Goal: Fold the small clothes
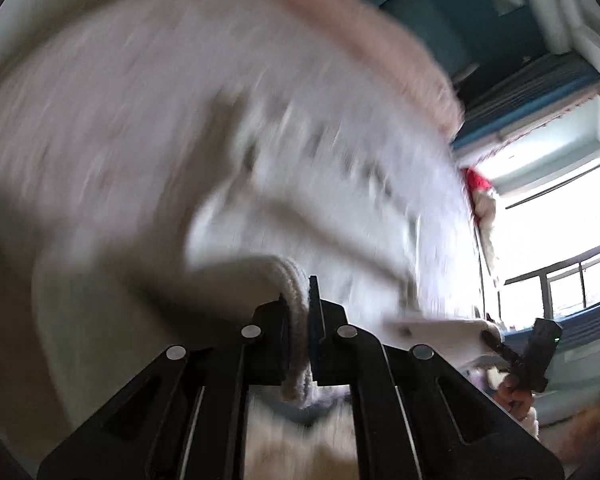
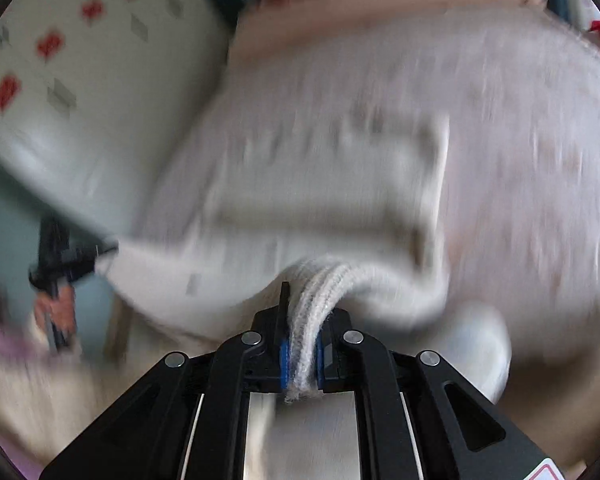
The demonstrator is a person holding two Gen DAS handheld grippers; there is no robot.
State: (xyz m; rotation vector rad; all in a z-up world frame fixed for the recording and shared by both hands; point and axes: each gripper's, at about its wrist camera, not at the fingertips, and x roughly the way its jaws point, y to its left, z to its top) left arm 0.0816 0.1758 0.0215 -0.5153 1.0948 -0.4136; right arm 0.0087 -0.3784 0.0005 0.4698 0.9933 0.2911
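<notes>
We see a white knitted sweater (image 1: 236,128) with a pinkish fuzzy edge toward 12 o'clock, blurred, hanging before both cameras. Our left gripper (image 1: 300,320) and right gripper (image 2: 304,336) each clamp its ribbed hem.

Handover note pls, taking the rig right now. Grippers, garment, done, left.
Left gripper: shut on the white knit garment, ribbed edge pinched between the pads.
Right gripper: shut on the same garment's ribbed edge.
Garment: hangs spread between the two grippers, pink trim at the far end. Both views are motion-blurred.
Done: both edge grips are taken.
Left: no fold shows yet; probably lay it flat and fold. The surface beneath is too blurred to judge.
</notes>
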